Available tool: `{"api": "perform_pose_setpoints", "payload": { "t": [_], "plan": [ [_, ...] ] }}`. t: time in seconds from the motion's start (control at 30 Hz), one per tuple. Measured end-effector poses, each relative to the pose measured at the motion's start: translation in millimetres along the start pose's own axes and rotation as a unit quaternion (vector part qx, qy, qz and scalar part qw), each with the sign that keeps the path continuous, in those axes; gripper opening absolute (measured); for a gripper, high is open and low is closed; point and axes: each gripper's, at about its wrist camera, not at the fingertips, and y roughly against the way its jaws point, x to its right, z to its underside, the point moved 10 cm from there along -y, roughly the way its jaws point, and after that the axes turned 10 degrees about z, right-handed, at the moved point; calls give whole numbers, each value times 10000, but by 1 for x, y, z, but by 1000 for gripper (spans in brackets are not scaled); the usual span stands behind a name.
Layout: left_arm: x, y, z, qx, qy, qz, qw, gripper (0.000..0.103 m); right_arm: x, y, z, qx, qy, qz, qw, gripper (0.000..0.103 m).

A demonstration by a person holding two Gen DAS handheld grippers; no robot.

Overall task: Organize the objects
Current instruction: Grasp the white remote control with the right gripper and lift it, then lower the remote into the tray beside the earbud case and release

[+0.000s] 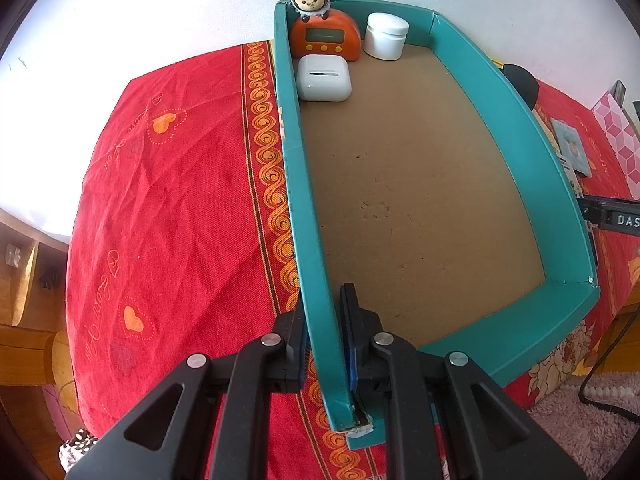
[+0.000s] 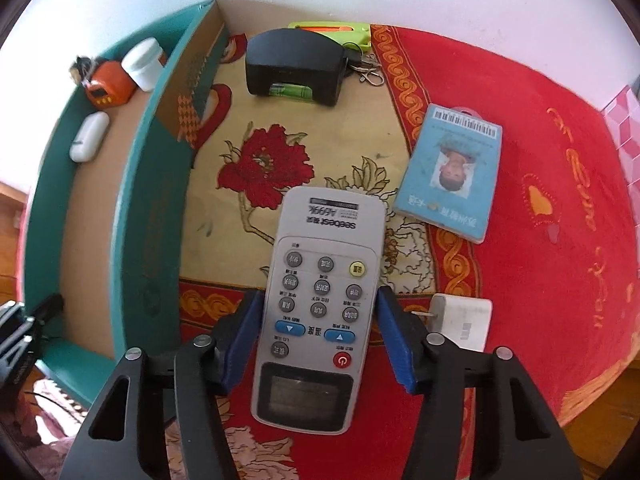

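Observation:
A teal cardboard box (image 1: pixel 520 128) with a brown floor lies on the red cloth. My left gripper (image 1: pixel 324 320) is shut on the box's left wall near its front corner. At the box's far end stand an orange monkey timer (image 1: pixel 324 36), a white jar (image 1: pixel 386 36) and a white earbud case (image 1: pixel 323 79). My right gripper (image 2: pixel 318 320) is shut on a grey remote control (image 2: pixel 320 300), held by its sides to the right of the box (image 2: pixel 136 216).
Right of the box on the cloth lie a black holder (image 2: pixel 296 66), a green cutter (image 2: pixel 332 32) with keys (image 2: pixel 366 68), a blue ID card (image 2: pixel 452 172) and a white charger plug (image 2: pixel 460 320). A wall runs along the back. The table edge is near me.

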Motion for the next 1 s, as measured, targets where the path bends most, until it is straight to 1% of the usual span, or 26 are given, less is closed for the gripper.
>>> {"api": "perform_pose_setpoints", "payload": {
  "t": [0.07, 0.23, 0.4, 0.5, 0.53, 0.6, 0.67, 0.73, 0.83, 1.0],
  "plan": [
    [0, 0, 0, -1, 7, -5, 10000, 12, -2, 4, 2, 24, -67, -193, 9998, 58],
    [0, 0, 1, 13, 43, -13, 10000, 12, -9, 20, 1, 253, -57, -332, 9991, 58],
    [0, 1, 1, 22, 58, -13, 10000, 12, -10, 37, 3, 358, -155, -446, 9982, 58],
    [0, 1, 1, 35, 87, -16, 10000, 12, -3, 48, -12, 419, -208, -671, 9966, 58],
    [0, 1, 1, 42, 103, -16, 9999, 12, -9, 48, -29, 450, -180, -737, 9961, 58],
    [0, 1, 0, 45, 107, -16, 9999, 12, -22, 57, -45, 570, -50, -858, 9947, 58],
    [0, 1, 0, 52, 124, -16, 9999, 12, -36, 69, -44, 659, 112, -1021, 9925, 58],
    [0, 1, 0, 56, 136, -21, 9999, 12, -50, 79, -53, 667, 278, -1204, 9901, 58],
    [0, 0, 0, 65, 155, -22, 9999, 12, -84, 85, -60, 552, 553, -1419, 9868, 58],
    [0, 1, -1, 103, 209, -16, 9997, 12, -146, 72, -71, 183, 1046, -1635, 9808, 58]
  ]
}}
